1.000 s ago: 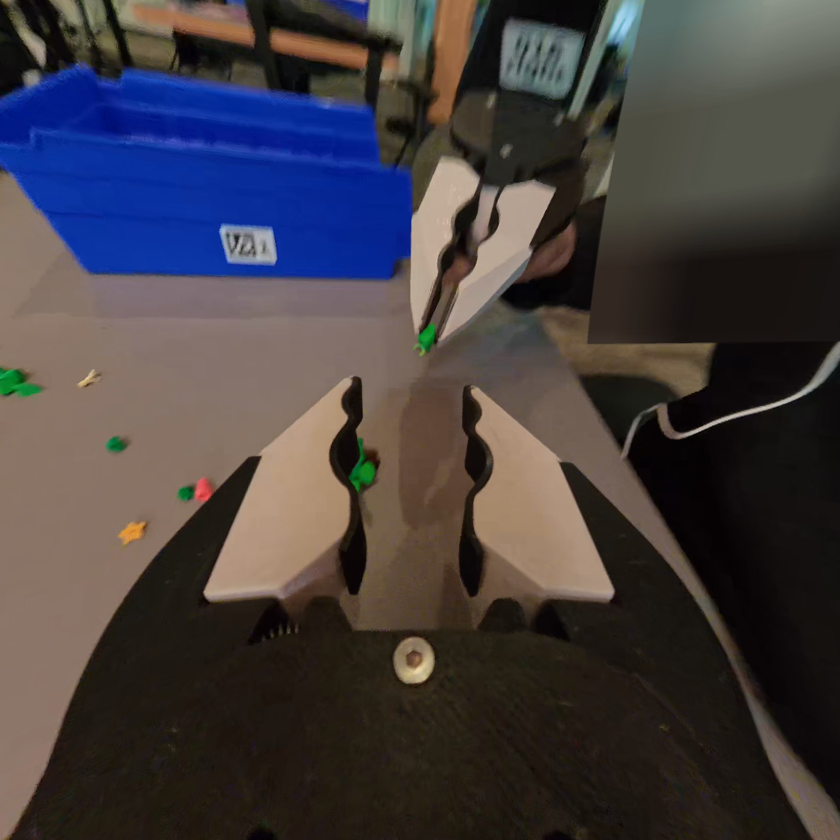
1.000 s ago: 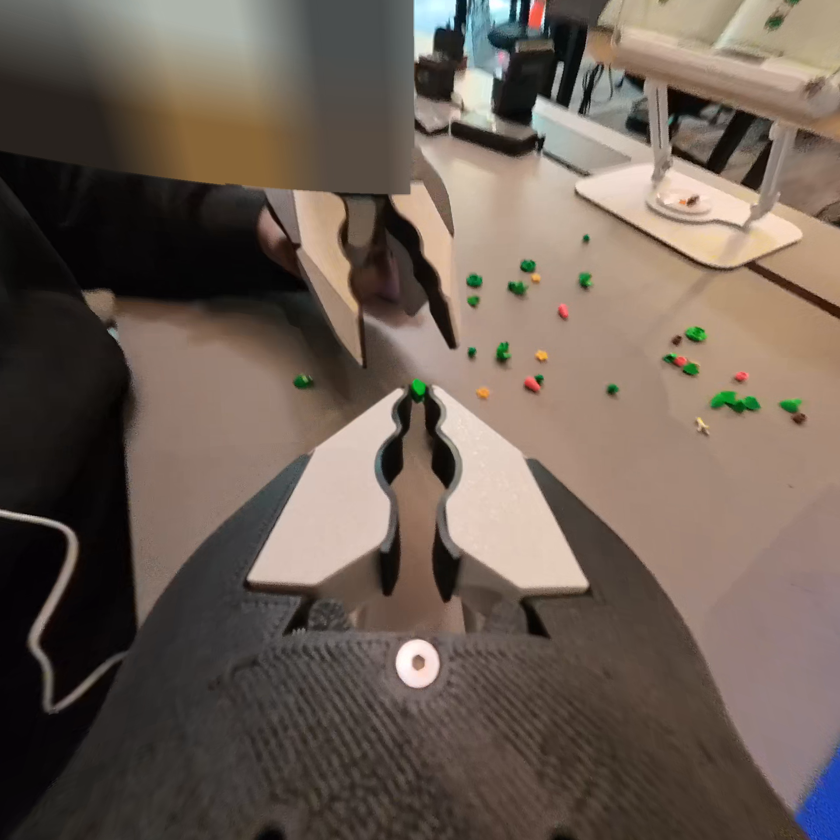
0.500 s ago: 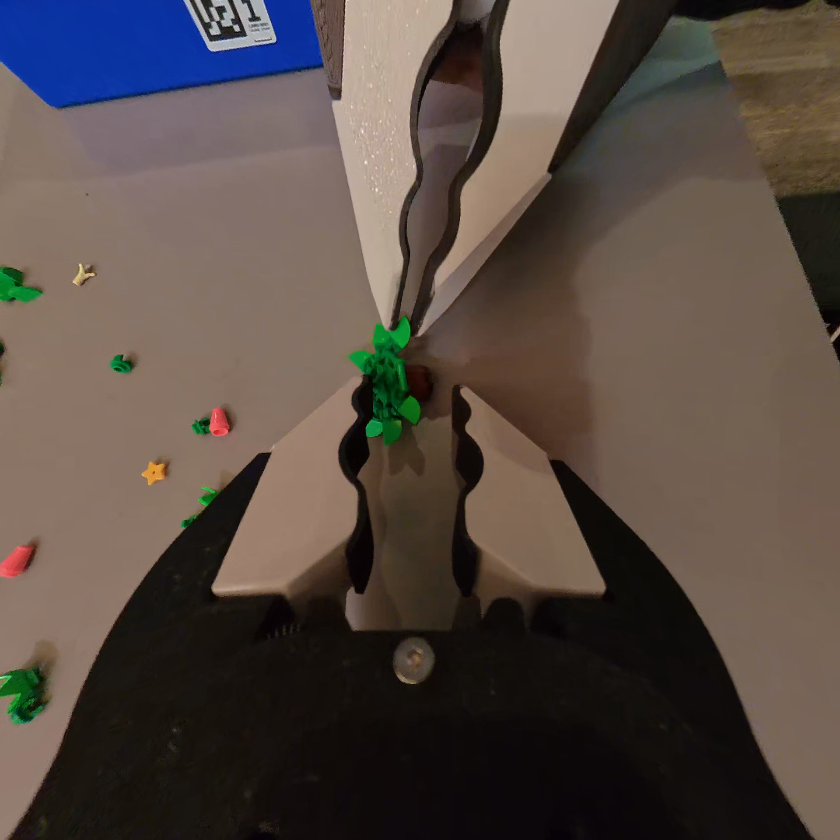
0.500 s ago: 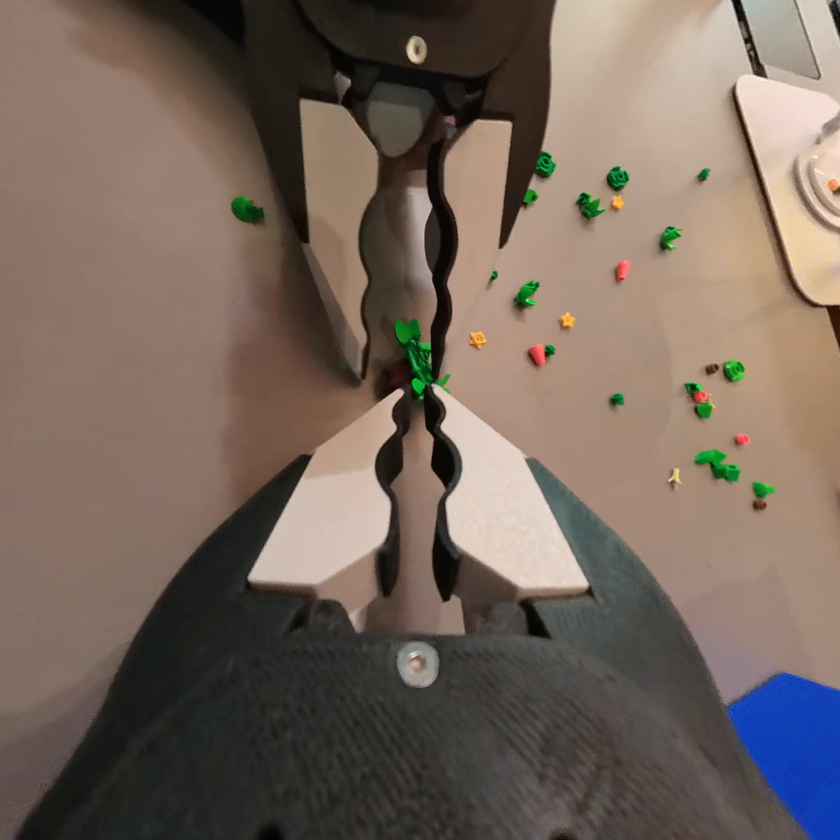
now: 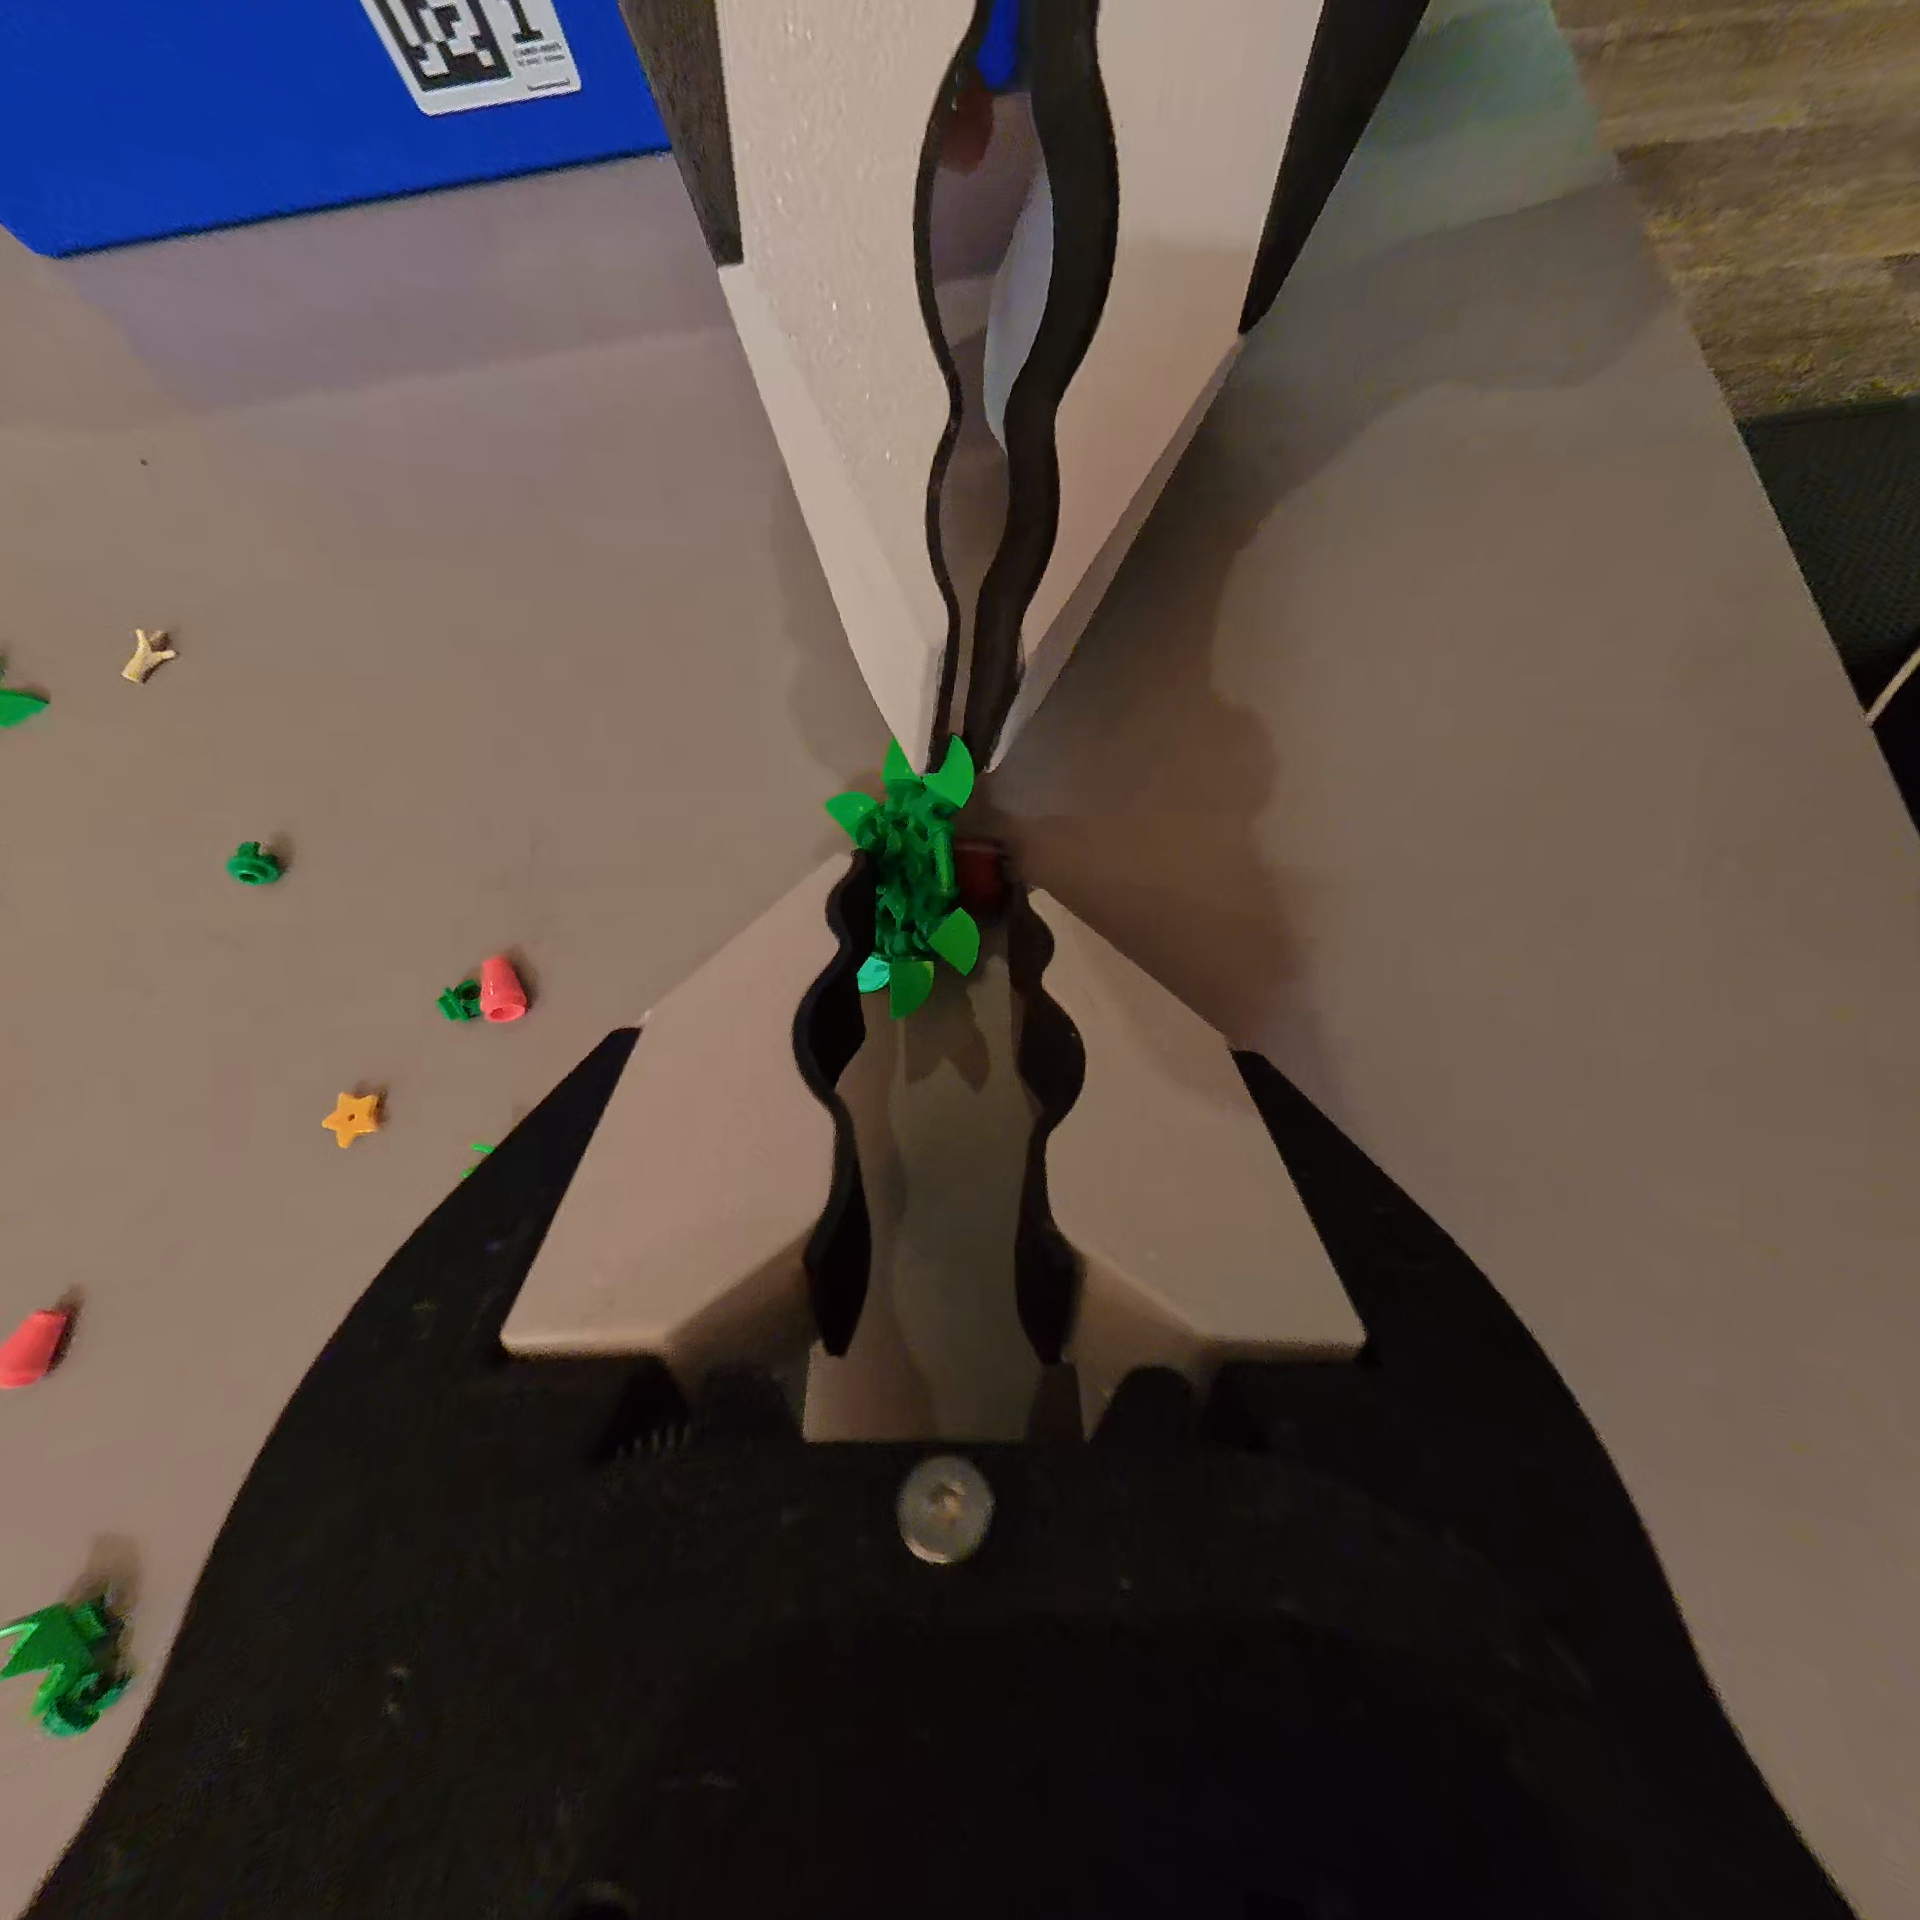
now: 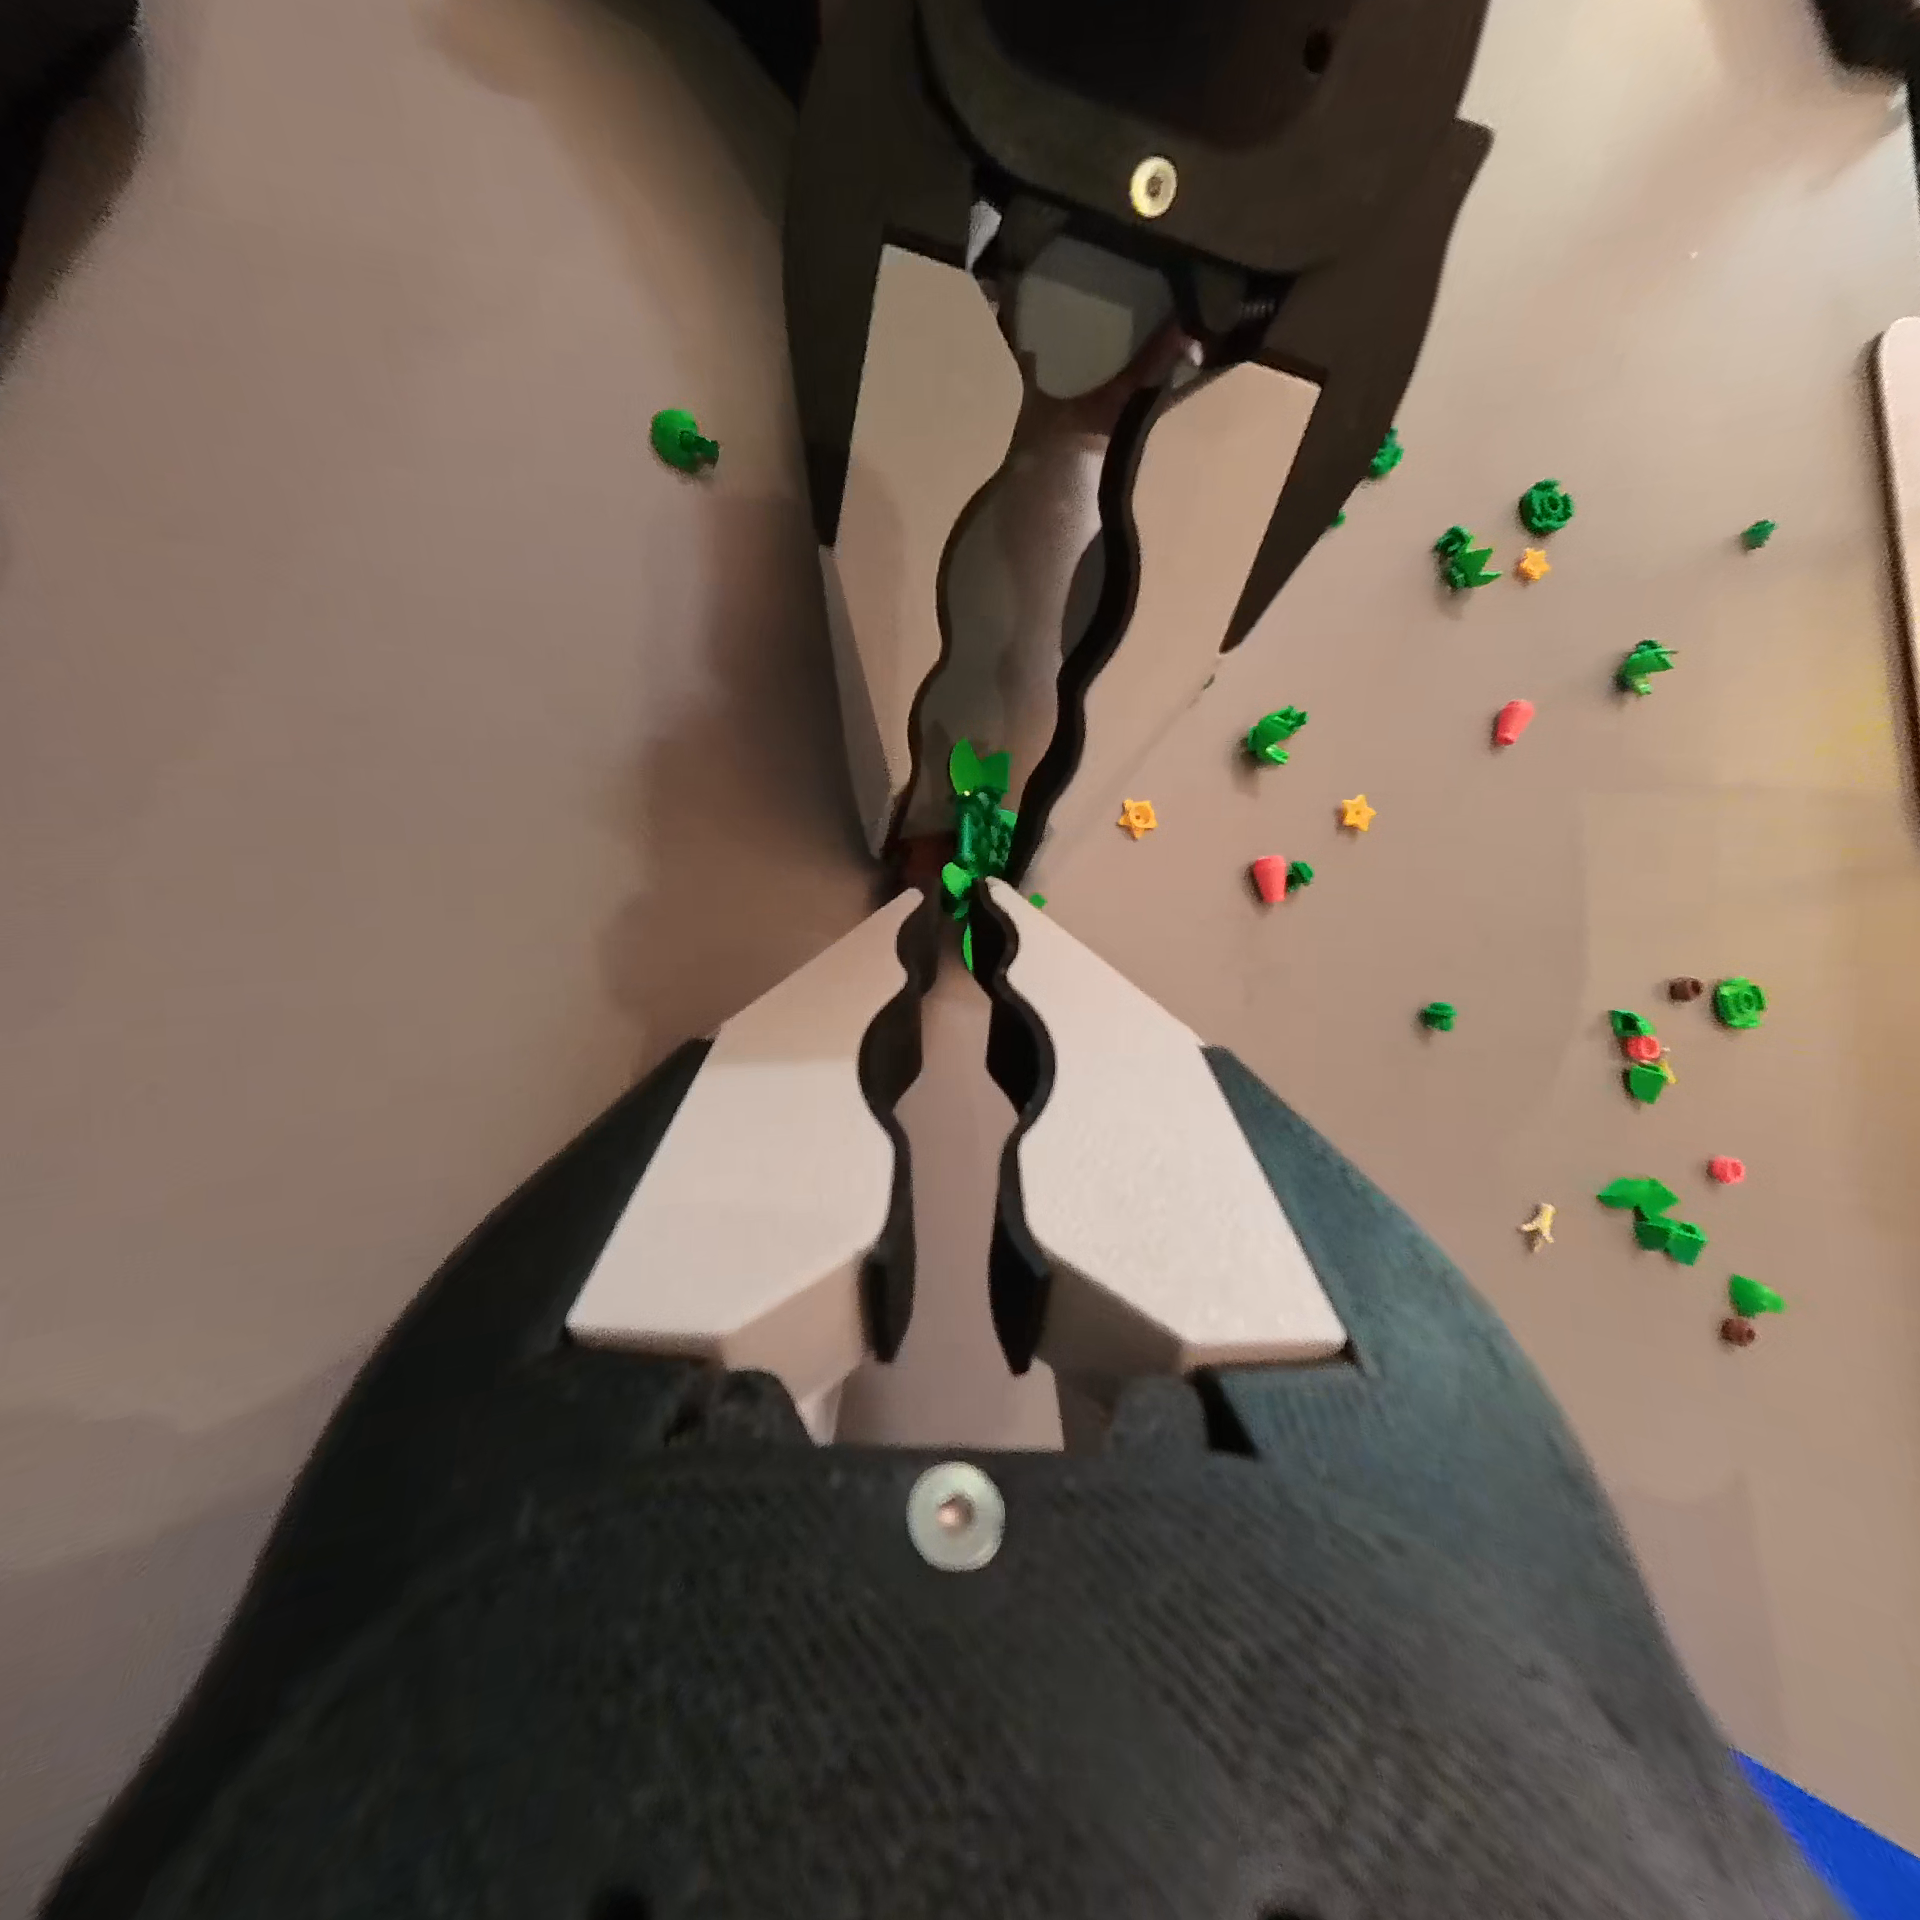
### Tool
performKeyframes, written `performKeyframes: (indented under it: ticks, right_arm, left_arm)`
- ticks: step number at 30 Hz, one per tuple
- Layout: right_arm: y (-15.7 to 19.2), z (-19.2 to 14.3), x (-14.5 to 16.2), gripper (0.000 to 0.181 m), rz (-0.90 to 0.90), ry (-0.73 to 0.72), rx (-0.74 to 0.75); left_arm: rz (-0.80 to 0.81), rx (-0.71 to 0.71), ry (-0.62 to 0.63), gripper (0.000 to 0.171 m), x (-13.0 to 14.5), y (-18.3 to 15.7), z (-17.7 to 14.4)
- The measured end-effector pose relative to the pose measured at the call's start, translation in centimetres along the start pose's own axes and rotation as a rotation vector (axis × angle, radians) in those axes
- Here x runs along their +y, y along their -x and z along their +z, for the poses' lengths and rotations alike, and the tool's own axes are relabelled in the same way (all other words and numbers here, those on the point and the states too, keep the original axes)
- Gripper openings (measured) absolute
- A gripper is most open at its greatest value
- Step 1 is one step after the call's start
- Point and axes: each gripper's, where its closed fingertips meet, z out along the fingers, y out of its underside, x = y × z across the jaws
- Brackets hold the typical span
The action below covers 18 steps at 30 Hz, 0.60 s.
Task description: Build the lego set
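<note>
The lego set is lying mostly as loose parts on the grey table (image 5: pixel 416 520), while one small leafy green stem (image 5: pixel 909 883) with a brown piece (image 5: pixel 977 871) at its side is sitting between the two grippers, which are meeting tip to tip. The left gripper (image 5: pixel 935 894) is bracketing the stem with its fingers partly open; whether they are actually pressing on it I cannot tell. The right gripper (image 6: pixel 956 899) is nearly closed, its tips pinching a green leaf piece (image 6: pixel 961 883) right at the stem's end. The step in hand looks like seating this leaf onto the stem. To do it well, the left gripper should be clamping the stem firmly near the joint, so that the push is not bending or spinning it; the right should be pushing straight along the stem's axis, not at a slant, and letting go only once the leaf is sitting flush. Spare green bits (image 6: pixel 1273 738), red cones (image 6: pixel 1512 722) and orange stars (image 6: pixel 1138 818) are scattered off to the side, and a blue bin (image 5: pixel 260 104) is standing at the table's far edge.
</note>
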Motion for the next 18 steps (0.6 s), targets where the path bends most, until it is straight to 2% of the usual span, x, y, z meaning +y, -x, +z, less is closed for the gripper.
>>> performKeyframes:
  ticks: [18]
  right_arm:
    - [-0.23, 0.07, 0.42, 0.004, 0.001, -0.003, -0.077]
  left_arm:
    - [-0.016, 0.010, 0.006, 0.021, 0.10, 0.06, 0.05]
